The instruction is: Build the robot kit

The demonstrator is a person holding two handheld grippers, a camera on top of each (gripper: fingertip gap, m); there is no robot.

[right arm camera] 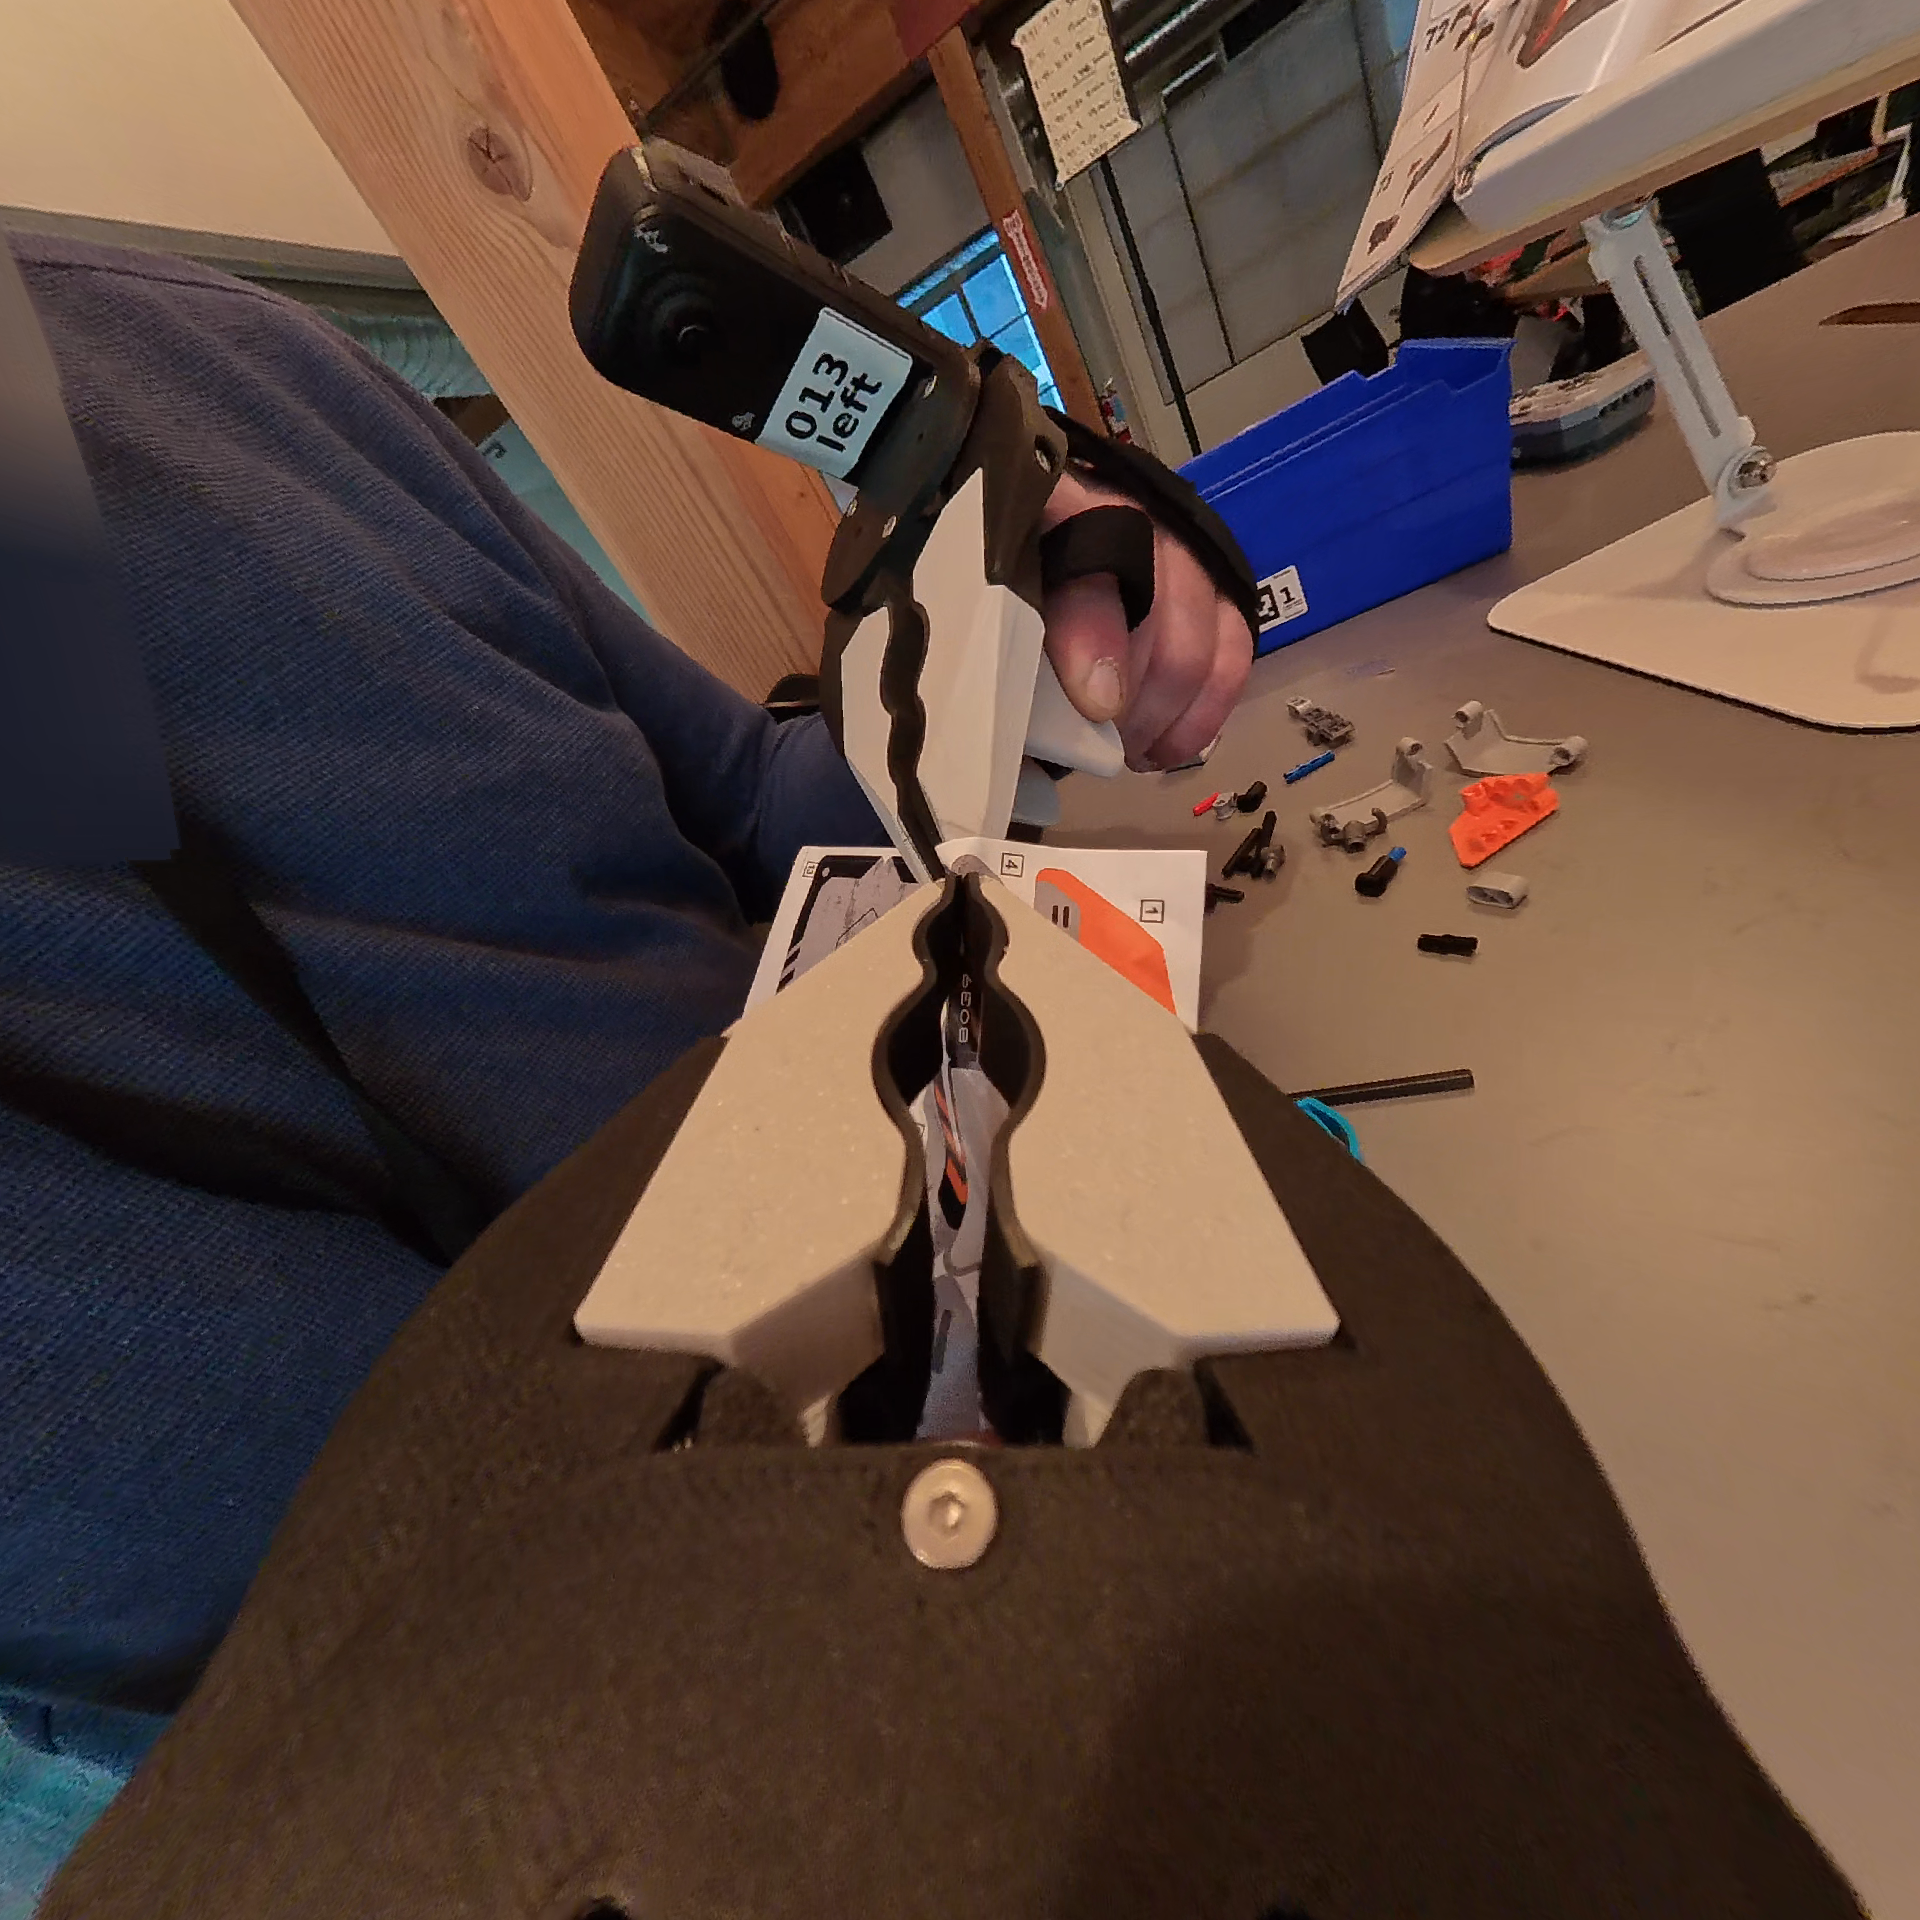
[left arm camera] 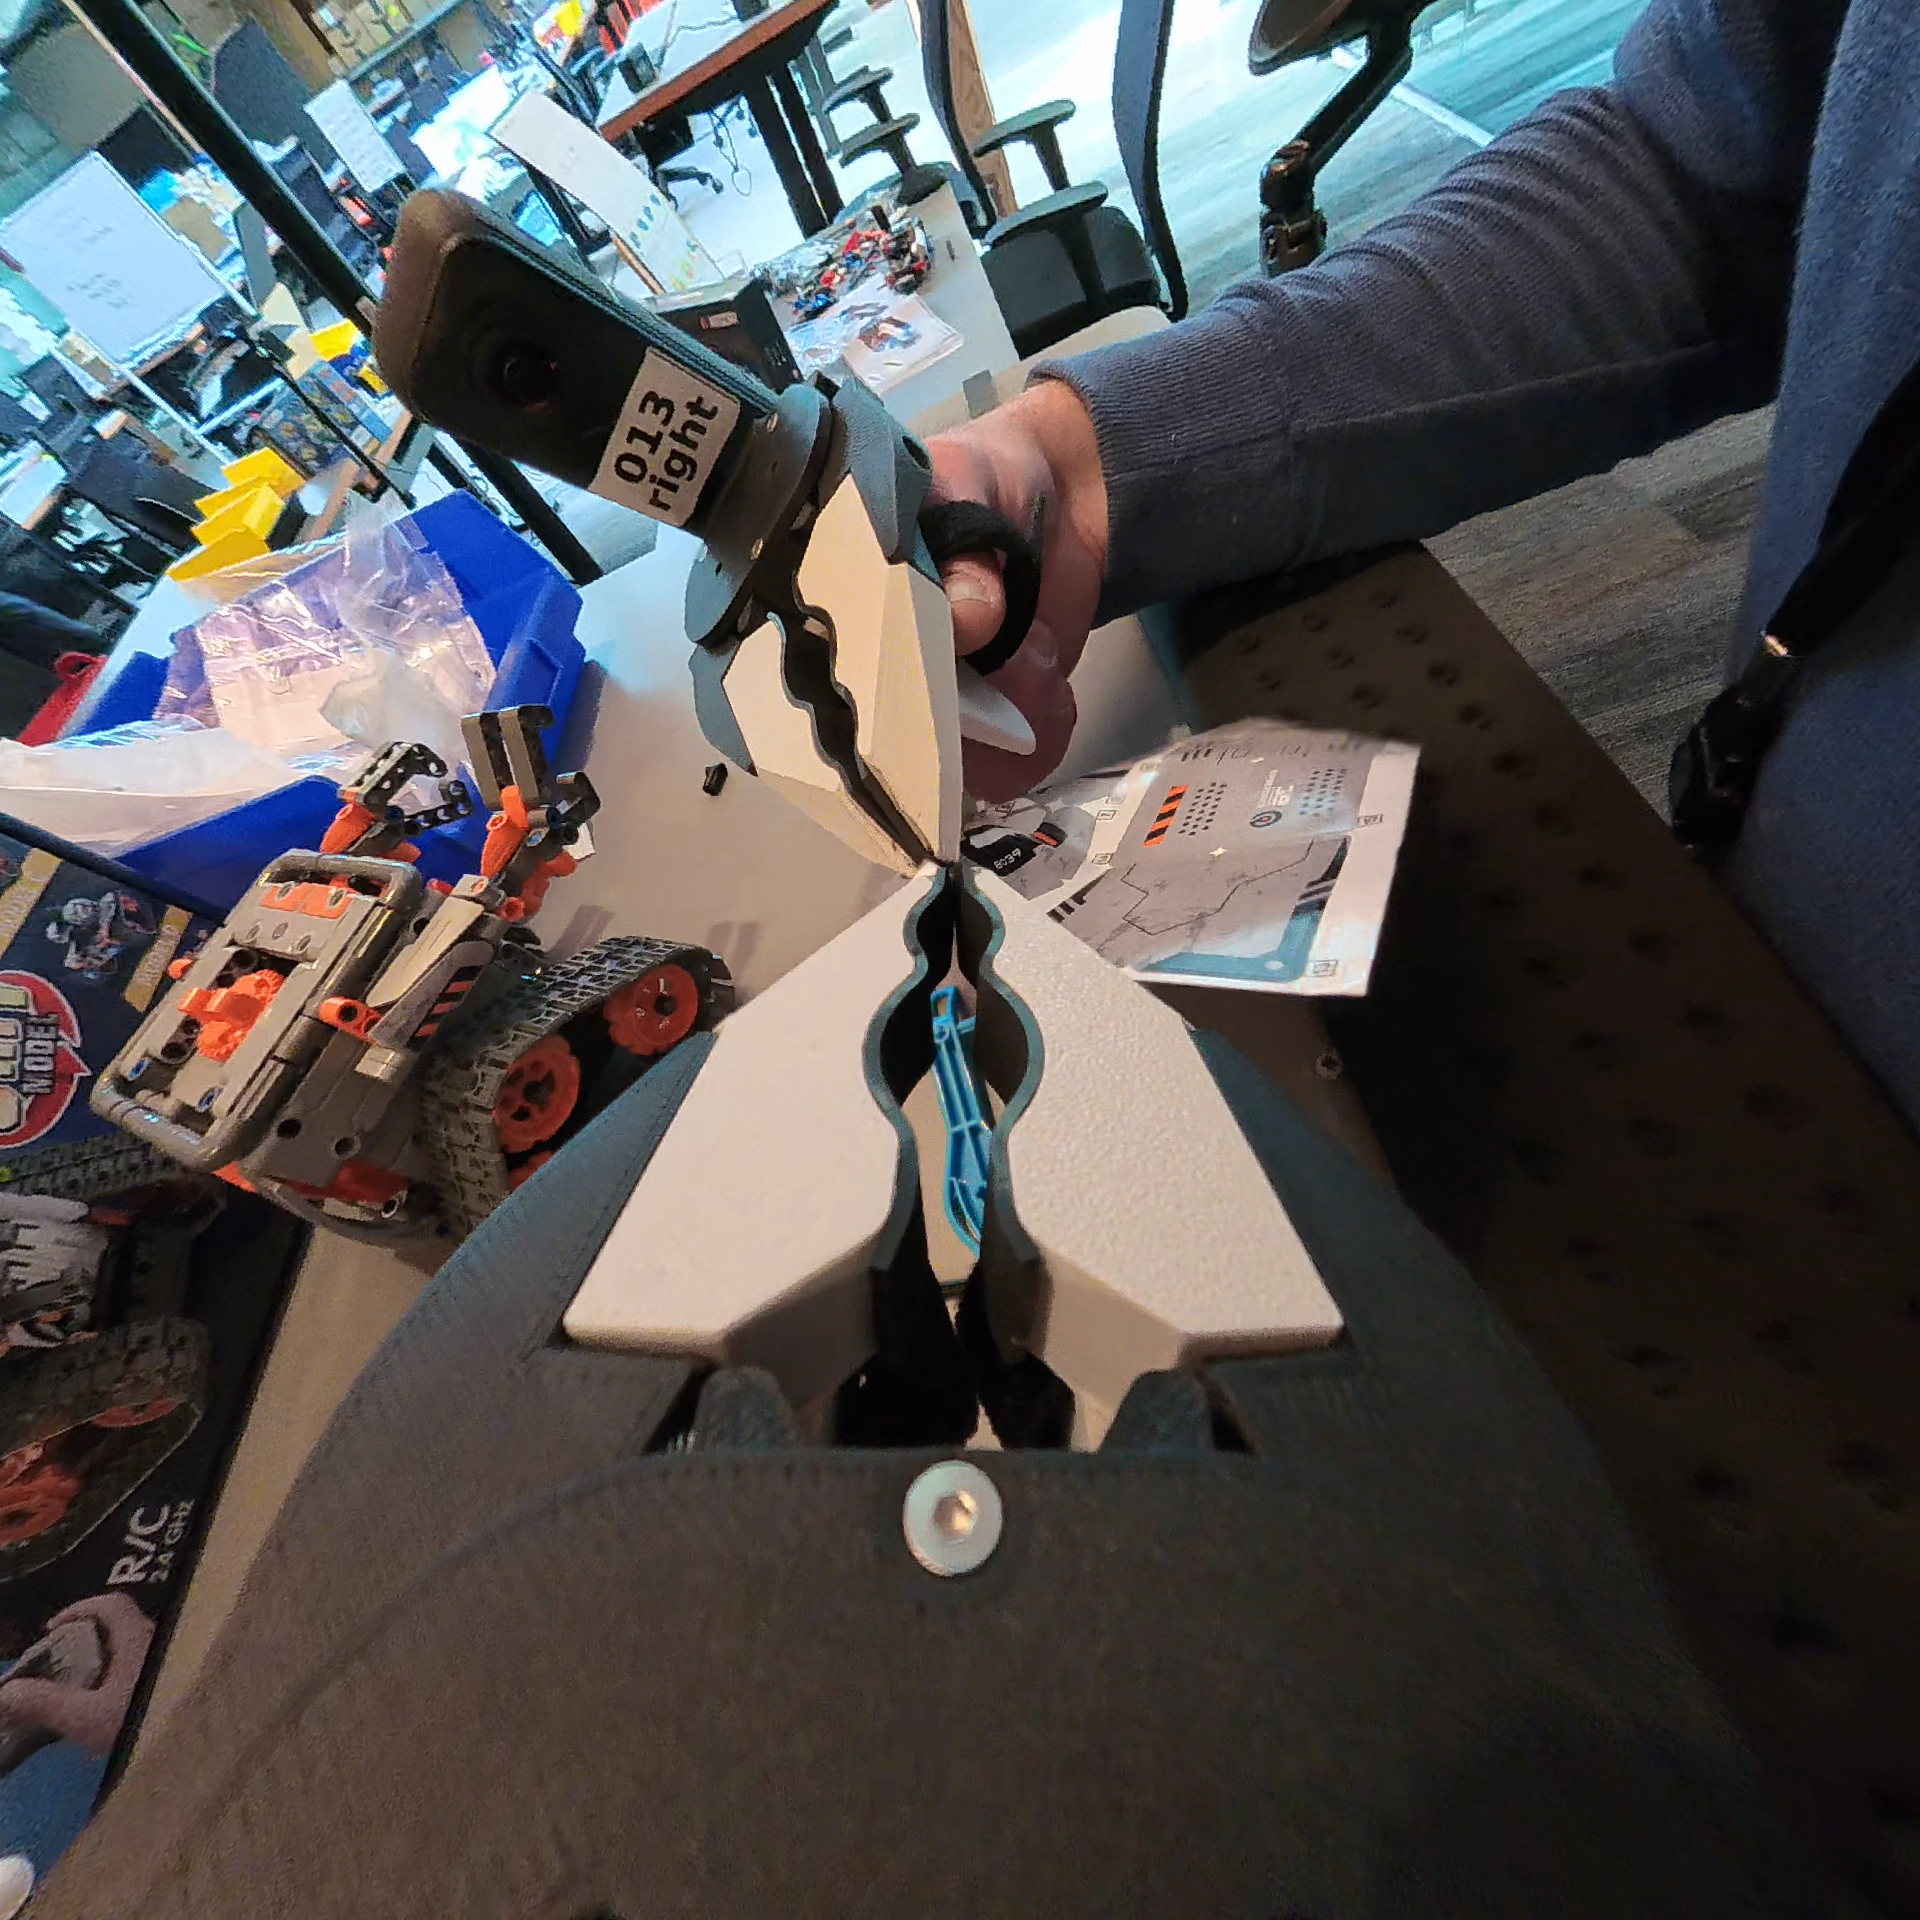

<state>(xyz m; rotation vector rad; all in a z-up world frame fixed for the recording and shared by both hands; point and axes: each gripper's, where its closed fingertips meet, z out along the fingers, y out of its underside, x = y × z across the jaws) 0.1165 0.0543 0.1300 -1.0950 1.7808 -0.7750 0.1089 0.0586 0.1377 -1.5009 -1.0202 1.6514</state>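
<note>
A printed sticker sheet (left arm camera: 1247, 862) with grey, orange and black shapes is held up over the table edge; it also shows in the right wrist view (right arm camera: 1101, 914). My right gripper (right arm camera: 961, 883) is shut on it, and the sheet runs back between its fingers. My left gripper (left arm camera: 951, 873) is shut, its tips pinching the sheet's edge right against the right gripper's tips (left arm camera: 940, 857). Whether it grips the sheet itself or one sticker, I cannot tell. A light-blue plastic tool (left arm camera: 961, 1091) shows through the gap behind the left fingers.
A grey and orange tracked brick vehicle (left arm camera: 416, 1039) stands left, beside a blue bin (left arm camera: 499, 644) of plastic bags and a printed box (left arm camera: 62, 1039). Loose small parts (right arm camera: 1371, 810), an orange piece (right arm camera: 1507, 816), a black rod (right arm camera: 1382, 1089) and a white stand (right arm camera: 1766, 520) are on the table. The tips of both grippers are at nearly the same place.
</note>
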